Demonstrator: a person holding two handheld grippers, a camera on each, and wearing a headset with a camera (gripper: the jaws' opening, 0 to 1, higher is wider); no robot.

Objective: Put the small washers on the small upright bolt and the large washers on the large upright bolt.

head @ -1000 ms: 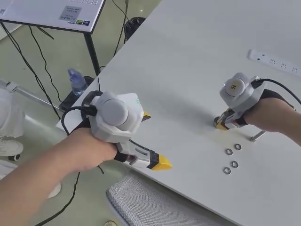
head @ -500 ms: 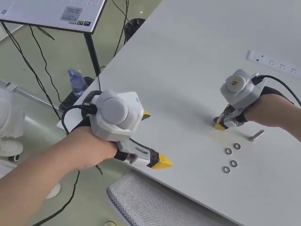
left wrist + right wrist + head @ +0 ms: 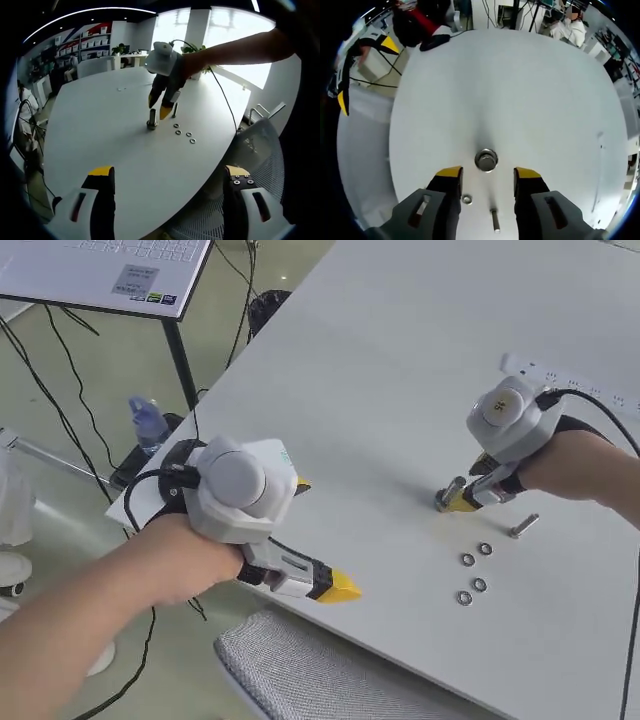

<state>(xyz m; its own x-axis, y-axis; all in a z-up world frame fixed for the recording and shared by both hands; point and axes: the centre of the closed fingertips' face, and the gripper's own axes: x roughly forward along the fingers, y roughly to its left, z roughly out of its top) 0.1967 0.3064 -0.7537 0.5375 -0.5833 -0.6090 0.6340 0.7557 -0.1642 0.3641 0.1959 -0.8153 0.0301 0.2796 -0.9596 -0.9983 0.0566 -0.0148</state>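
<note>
A large bright steel bolt [image 3: 447, 493] stands upright on the white tabletop [image 3: 380, 360], apparently on its wide head with the shank pointing up. The right gripper [image 3: 488, 172] hovers directly over it, its yellow-tipped jaws spread wide to either side and pinching nothing.

Just beside this bolt, towards the person, four small silver steel washers [image 3: 468, 560] lie flat in a loose cluster, apart from one another. Whether they differ in size is too small to tell. On the far side of the cluster from the bolt, a smaller steel bolt [image 3: 522, 527] lies on its side, not upright.

The left gripper [image 3: 168, 171] is held well away from the large bolt, off the table's near edge, with its jaws spread and empty.

The washers are likely light, rigid, thin and slippery. Lying flat, they give little to grip, so each probably needs pinching across its outer rim with the jaw tips. The fallen bolt would best be held by its shank.
</note>
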